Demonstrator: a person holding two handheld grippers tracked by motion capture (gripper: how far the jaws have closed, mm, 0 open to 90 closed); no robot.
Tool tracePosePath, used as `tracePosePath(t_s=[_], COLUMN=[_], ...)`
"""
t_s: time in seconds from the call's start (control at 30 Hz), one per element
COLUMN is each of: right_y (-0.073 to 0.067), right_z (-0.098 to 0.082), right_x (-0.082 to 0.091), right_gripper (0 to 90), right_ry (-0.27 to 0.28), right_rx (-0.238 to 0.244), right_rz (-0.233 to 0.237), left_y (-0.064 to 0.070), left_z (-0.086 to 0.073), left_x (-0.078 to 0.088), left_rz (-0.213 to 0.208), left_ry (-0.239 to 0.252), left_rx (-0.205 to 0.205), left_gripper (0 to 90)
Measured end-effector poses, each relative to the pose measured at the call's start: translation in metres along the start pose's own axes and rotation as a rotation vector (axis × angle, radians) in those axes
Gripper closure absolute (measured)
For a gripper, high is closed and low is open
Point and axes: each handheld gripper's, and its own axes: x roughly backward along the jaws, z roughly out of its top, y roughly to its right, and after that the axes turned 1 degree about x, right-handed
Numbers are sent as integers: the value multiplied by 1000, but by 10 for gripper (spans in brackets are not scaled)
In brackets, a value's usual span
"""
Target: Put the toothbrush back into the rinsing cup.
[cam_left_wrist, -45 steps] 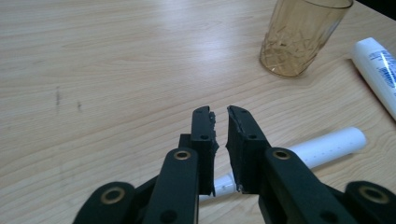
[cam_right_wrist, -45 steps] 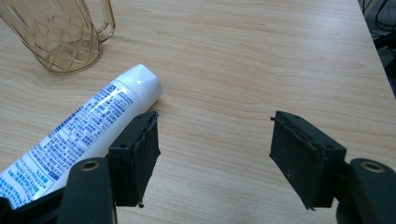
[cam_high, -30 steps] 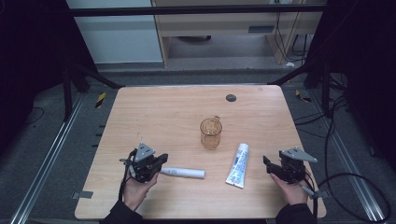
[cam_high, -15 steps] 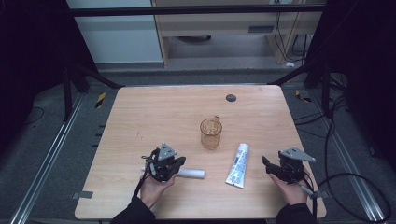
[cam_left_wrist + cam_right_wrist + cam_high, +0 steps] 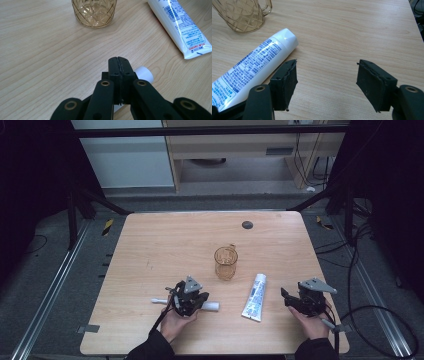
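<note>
One light wood table, grey floor; left gripper closed empty, right gripper wide

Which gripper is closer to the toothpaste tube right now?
Right. The right gripper sits just beside the toothpaste tube, jaws open toward it. The left gripper, jaws shut, is farther off over a white stick-like thing.

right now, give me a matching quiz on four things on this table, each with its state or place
Things:
1. left gripper
2. right gripper
3. amber glass mug
4. white tube

States:
A. jaws wide apart, nothing between them
B. stands upright mid-table
C. jaws shut, over a white stick-like thing
D. lies flat, printed side up

Pairs: 1-C, 2-A, 3-B, 4-D
</note>
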Motion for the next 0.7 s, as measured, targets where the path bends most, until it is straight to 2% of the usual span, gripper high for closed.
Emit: tracePosePath(t_s=[0.2, 0.7], right_y=[0, 0], right_z=[0, -1], right_x=[0, 0], right_gripper=[324, 324], right_ry=[-2, -9], right_rx=[4, 8], right_rz=[0, -1], left_y=[2, 2], left_z=[-2, -6], left_x=[-5, -7], left_rz=[-7, -26], left_ry=[-23, -45], left_rx=[-5, -5], left_gripper=[897, 896])
